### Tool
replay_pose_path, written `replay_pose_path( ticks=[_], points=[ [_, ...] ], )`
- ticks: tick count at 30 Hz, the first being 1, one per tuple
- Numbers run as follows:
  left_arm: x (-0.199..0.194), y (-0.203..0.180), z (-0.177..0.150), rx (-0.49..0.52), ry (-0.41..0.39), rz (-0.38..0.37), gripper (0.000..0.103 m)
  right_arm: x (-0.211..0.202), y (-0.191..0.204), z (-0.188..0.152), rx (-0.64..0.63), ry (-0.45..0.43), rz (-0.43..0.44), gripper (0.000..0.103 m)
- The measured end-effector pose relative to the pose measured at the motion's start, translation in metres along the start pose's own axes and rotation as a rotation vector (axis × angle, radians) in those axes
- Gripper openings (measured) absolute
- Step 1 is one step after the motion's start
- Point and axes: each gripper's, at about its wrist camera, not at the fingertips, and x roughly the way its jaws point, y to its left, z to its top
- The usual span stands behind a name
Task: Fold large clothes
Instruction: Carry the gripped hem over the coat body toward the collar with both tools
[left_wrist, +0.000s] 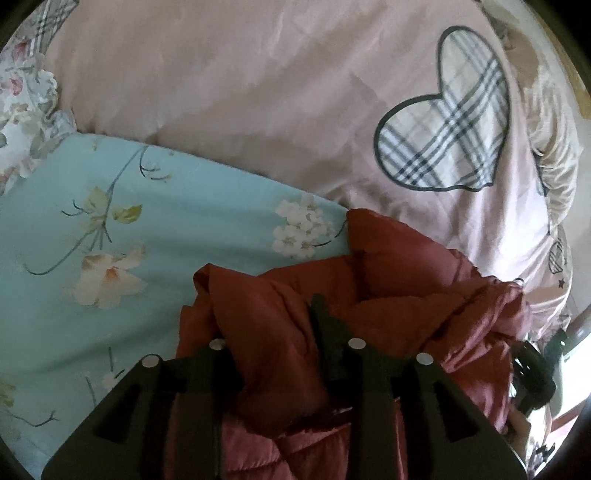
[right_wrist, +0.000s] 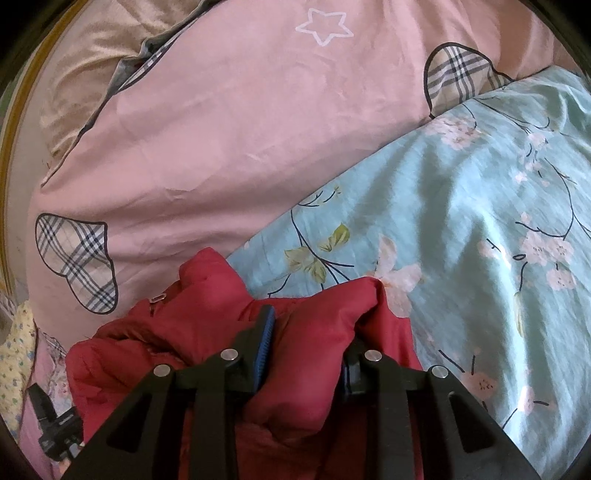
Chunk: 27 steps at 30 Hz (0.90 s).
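A red padded jacket (left_wrist: 388, 306) is bunched up on the bed, over a light blue floral sheet (left_wrist: 147, 229). My left gripper (left_wrist: 273, 332) is shut on a thick fold of the jacket; its left finger is hidden in the cloth. In the right wrist view the same jacket (right_wrist: 207, 325) fills the lower middle. My right gripper (right_wrist: 310, 332) is shut on another bulky fold of it, with the blue pad of one finger (right_wrist: 264, 343) showing. Each gripper shows at the edge of the other's view, low down.
A pink duvet (left_wrist: 258, 92) with plaid hearts and white stars lies beyond the jacket, also in the right wrist view (right_wrist: 221, 129). A beige pillow (right_wrist: 92, 74) lies at the far left. The blue floral sheet (right_wrist: 480, 221) spreads to the right.
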Motion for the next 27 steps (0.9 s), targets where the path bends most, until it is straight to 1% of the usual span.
replay_pose_path(
  ticks=[3,5,7,11,15,16,18,20,21,22,24,26,27],
  points=[
    [-0.022,0.0,-0.004,0.014,-0.036,-0.012,0.036,0.002,0.0,-0.001,-0.005,0.0,-0.004,0.028],
    [-0.037,0.0,-0.007,0.024,-0.059,0.002,0.045,0.003,0.001,-0.001,-0.007,-0.001,-0.01,0.028],
    [-0.052,0.004,-0.011,0.022,-0.086,0.001,0.047,0.004,0.002,-0.001,-0.007,-0.001,-0.016,0.029],
    [-0.072,0.012,-0.022,0.002,-0.111,-0.01,0.047,0.008,0.006,-0.001,-0.011,0.003,-0.024,0.03],
    [-0.083,0.01,-0.04,0.024,-0.107,-0.014,0.047,0.012,0.006,0.0,-0.009,0.009,-0.027,0.03],
    [-0.082,0.008,-0.045,0.034,-0.095,-0.027,0.047,0.012,0.006,0.001,-0.007,0.015,-0.025,0.031],
    [-0.077,0.004,-0.051,0.06,-0.067,-0.018,0.047,0.01,0.005,0.002,-0.001,0.021,-0.01,0.034],
    [-0.067,-0.002,-0.056,0.092,-0.041,0.011,0.047,0.006,0.003,0.004,0.01,0.029,0.015,0.039],
    [-0.06,-0.003,-0.058,0.103,-0.026,0.03,0.047,0.002,0.003,0.005,0.014,0.03,0.025,0.039],
    [-0.05,-0.003,-0.06,0.11,-0.007,0.062,0.047,-0.003,0.003,0.006,0.015,0.033,0.034,0.042],
    [-0.041,-0.002,-0.062,0.112,0.008,0.079,0.048,-0.014,0.004,0.009,0.007,0.033,0.052,0.047],
    [-0.034,0.001,-0.062,0.107,0.01,0.094,0.057,-0.027,0.006,0.01,-0.008,0.028,0.059,0.056],
    [-0.032,0.002,-0.062,0.104,0.01,0.1,0.058,-0.034,0.006,0.011,-0.022,0.021,0.058,0.06]
  ],
)
